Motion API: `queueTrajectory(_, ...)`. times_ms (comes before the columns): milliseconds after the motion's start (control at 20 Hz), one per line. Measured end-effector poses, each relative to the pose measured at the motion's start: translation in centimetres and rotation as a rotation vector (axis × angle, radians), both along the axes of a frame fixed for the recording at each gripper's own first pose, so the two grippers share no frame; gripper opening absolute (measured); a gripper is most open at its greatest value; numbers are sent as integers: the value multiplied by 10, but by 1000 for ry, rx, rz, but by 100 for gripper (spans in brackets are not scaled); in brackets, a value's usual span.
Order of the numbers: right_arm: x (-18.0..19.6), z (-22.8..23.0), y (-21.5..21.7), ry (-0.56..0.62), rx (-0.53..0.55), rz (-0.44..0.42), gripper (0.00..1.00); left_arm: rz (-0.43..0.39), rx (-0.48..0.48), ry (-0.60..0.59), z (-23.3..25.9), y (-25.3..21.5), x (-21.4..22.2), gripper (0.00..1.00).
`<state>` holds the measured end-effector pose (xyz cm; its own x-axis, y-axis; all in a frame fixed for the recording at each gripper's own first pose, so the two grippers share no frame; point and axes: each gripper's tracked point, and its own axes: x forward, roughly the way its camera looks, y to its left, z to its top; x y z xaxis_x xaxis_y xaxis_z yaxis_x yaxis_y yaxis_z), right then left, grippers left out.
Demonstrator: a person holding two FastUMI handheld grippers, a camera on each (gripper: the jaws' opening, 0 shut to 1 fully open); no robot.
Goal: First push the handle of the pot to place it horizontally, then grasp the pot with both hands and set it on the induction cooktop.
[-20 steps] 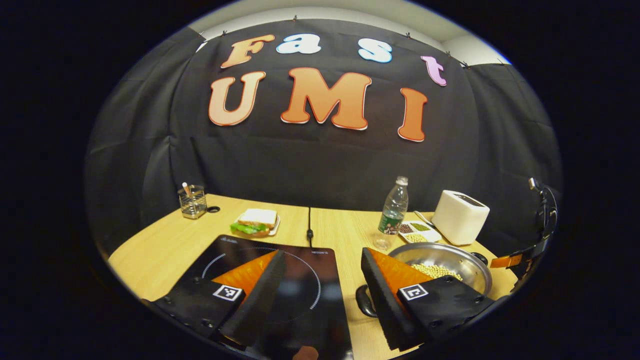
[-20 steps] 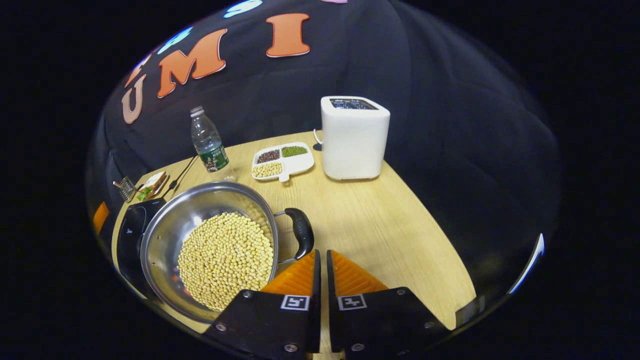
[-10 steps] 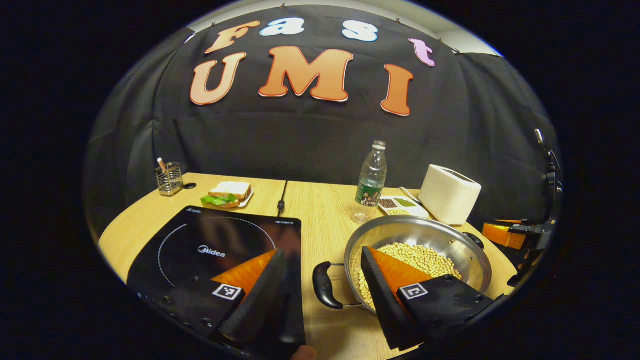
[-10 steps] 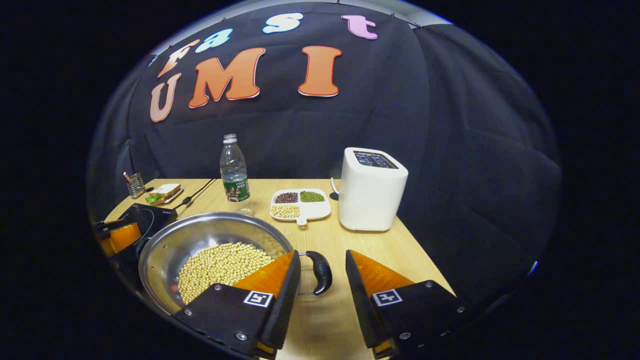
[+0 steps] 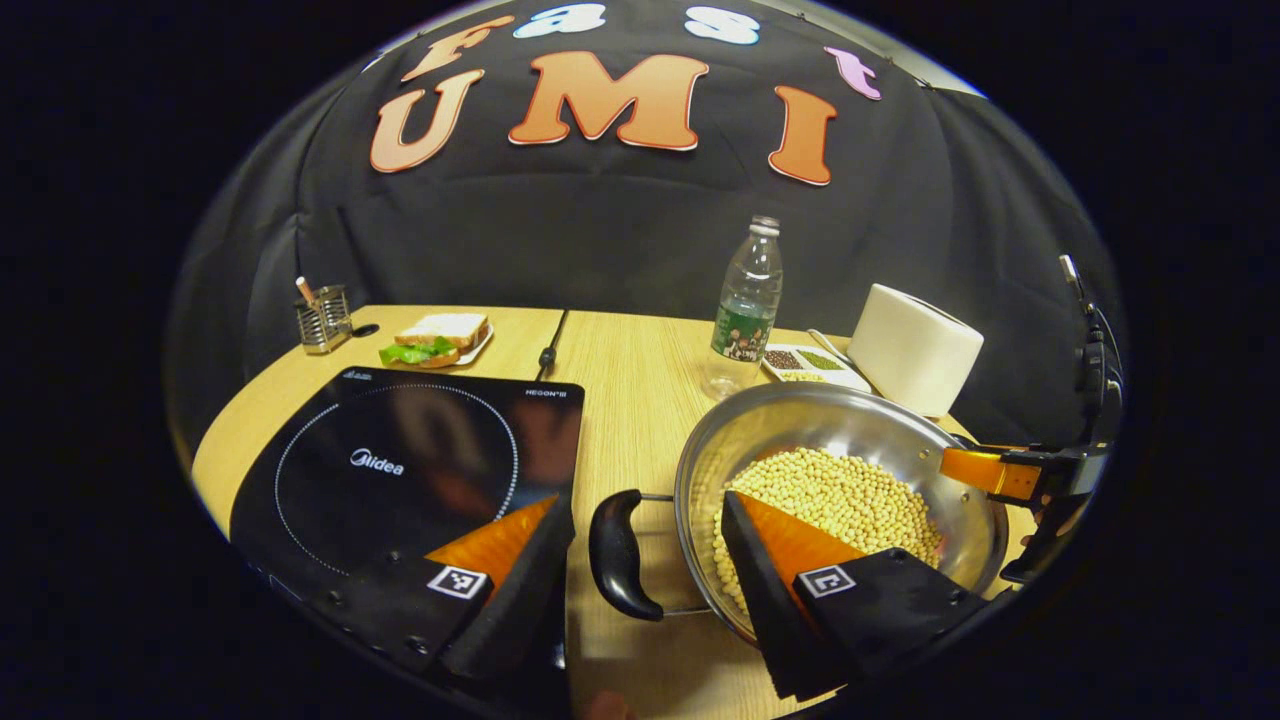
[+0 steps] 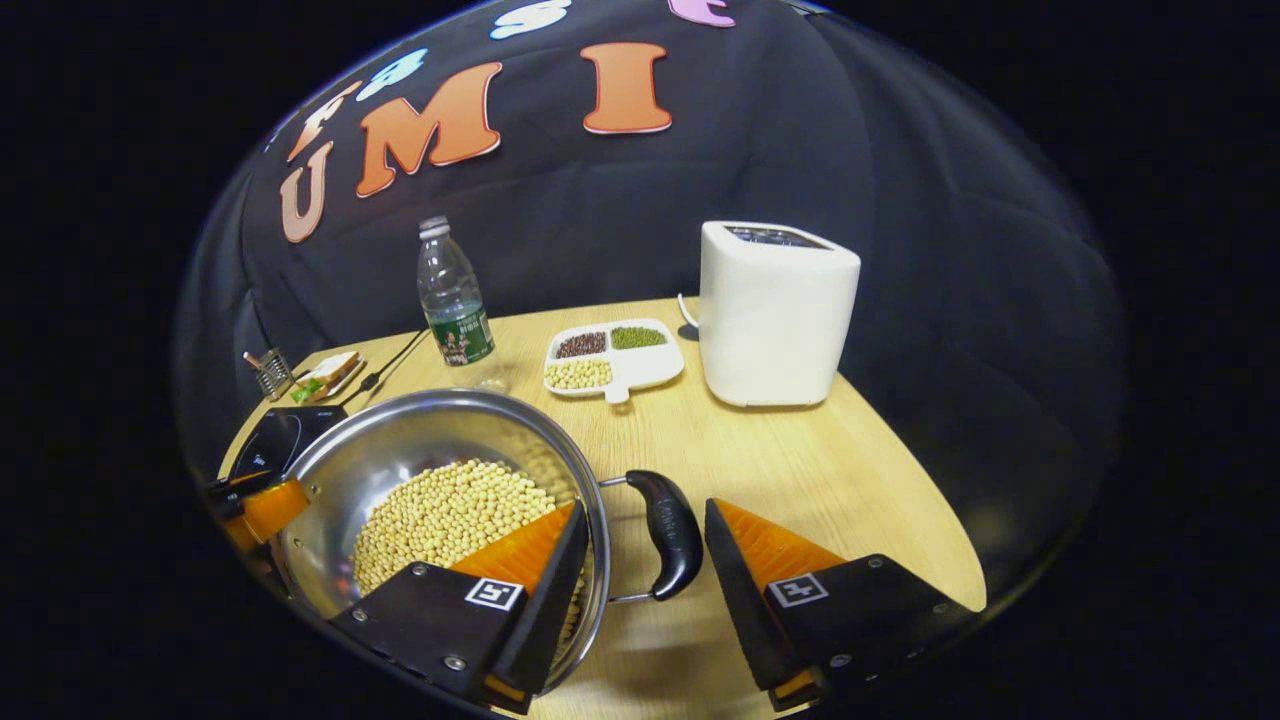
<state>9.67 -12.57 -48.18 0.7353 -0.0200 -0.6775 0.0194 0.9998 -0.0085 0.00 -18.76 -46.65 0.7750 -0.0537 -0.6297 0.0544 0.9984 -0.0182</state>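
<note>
Straddling pot [image 5: 830, 470] handles closer than before, left claw [image 5: 640, 560] open, right claw [image 6: 640, 560] open

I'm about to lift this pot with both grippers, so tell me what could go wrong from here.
1. The steel pot is heaped with loose yellow soybeans; uneven lifting could tip it and spill them.
2. Both the left gripper and right gripper stand open around black side handles, with one finger of each over the pot; closing could catch the rim.
3. The clear plastic bottle stands close behind the pot and could be knocked on the way to the black induction cooktop.
</note>
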Motion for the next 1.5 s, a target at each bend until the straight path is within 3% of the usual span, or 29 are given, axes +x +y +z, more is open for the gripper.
queueTrajectory(150, 0, -12, 3, 36, 43, -11, 74, -17, 24, 11, -1, -1, 3, 98)
queueTrajectory(200, -3, -12, 3, 49, 63, -11, 65, -21, 30, 16, -2, -2, 4, 98)
queueTrajectory(400, -8, -13, -2, 75, 113, -33, 54, -57, 17, 73, -14, -15, 5, 98)
queueTrajectory(600, -9, -13, -7, 70, 110, -45, 54, -45, 58, 85, -24, -10, 16, 92)
queueTrajectory(700, -9, -13, -7, 71, 108, -54, 54, -43, 49, 87, -22, -12, 19, 72)
queueTrajectory(1000, -18, -2, -6, 72, 118, -123, 51, -29, 11, 150, -18, -11, 14, 63)
queueTrajectory(1050, -19, 6, -5, 58, 116, -128, 51, -32, 0, 147, -12, -11, 13, 58)
queueTrajectory(1150, -21, 23, 1, 34, 113, -130, 51, -42, -4, 113, 7, -6, 16, 63)
queueTrajectory(1200, -21, 32, 6, 25, 117, -135, 46, -45, -2, 96, 17, -3, 19, 63)
queueTrajectory(1250, -21, 41, 12, 16, 125, -139, 51, -48, -2, 84, 27, 1, 21, 62)
queueTrajectory(1400, -20, 65, 32, -19, 124, -131, 46, -49, -6, 60, 55, 19, 27, 60)
queueTrajectory(1500, -19, 81, 50, -39, 118, -117, 50, -44, -7, 46, 71, 34, 30, 59)
